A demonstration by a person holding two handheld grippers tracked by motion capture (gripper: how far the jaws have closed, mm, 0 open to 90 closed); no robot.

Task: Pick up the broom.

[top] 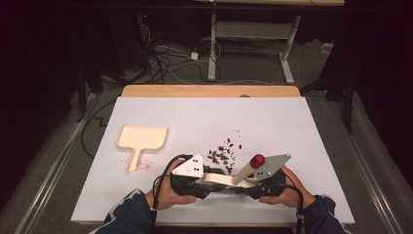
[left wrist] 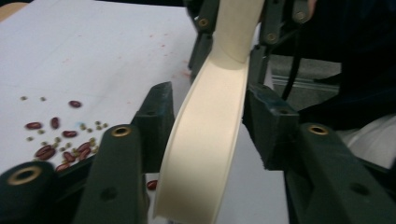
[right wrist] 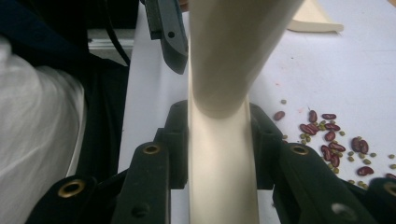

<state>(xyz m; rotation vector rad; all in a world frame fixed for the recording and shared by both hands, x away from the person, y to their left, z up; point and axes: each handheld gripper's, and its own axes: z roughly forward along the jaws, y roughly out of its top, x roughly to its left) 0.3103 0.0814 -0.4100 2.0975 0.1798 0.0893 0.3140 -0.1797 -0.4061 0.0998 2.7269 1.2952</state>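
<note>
A cream hand brush (top: 221, 180) lies level between my two grippers near the table's front edge. Its handle slants up to the right and ends at a red knob (top: 257, 161). My right gripper (top: 239, 183) is shut on the brush, and both pads press its cream sides (right wrist: 218, 154). My left gripper (top: 213, 178) faces it from the left. Its jaws stand around the cream body (left wrist: 205, 140) with a sliver of room, so it is open. Red and green beans (top: 221, 153) are scattered just beyond the grippers. A cream dustpan (top: 141, 139) lies at the left.
The white tabletop (top: 272, 122) has a wooden strip along its far edge. Faint red dust marks the surface by the dustpan's handle (top: 146, 166). Beans (left wrist: 60, 144) lie to the left of the left jaw and beans (right wrist: 334, 140) to the right of the right jaw.
</note>
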